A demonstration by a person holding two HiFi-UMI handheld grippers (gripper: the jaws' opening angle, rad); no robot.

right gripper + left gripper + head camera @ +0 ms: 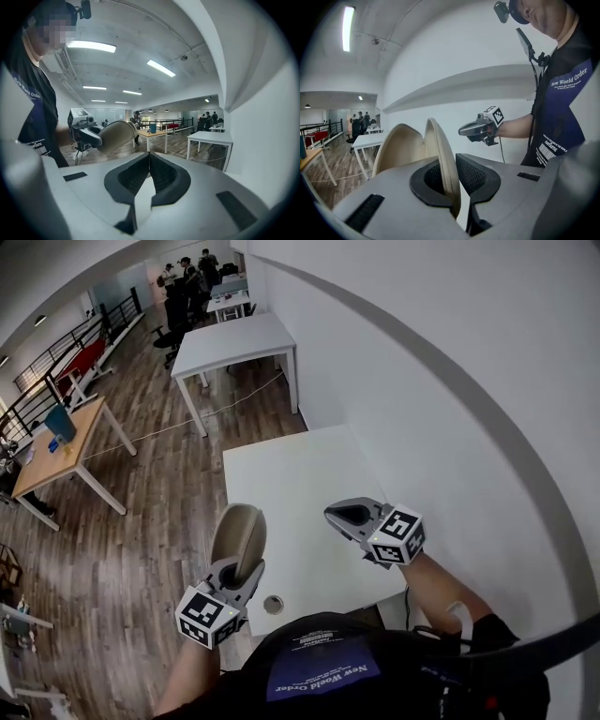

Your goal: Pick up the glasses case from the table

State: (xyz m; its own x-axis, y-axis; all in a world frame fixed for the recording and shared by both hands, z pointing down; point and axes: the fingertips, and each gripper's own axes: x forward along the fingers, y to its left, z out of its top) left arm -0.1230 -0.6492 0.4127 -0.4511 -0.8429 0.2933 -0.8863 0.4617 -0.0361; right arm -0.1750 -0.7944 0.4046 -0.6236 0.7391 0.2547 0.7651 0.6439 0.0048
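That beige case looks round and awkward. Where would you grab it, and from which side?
By the thin zipper rim of one shell, coming in from the end, as the left gripper holds it now. The case gapes open like a clam. Its domed shells are broad and curved, so the jaws would probably slip on them, while the rim is narrow enough to fit between the jaws.

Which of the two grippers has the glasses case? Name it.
The left gripper: its jaws clamp the beige glasses case; the right gripper is shut, empty.
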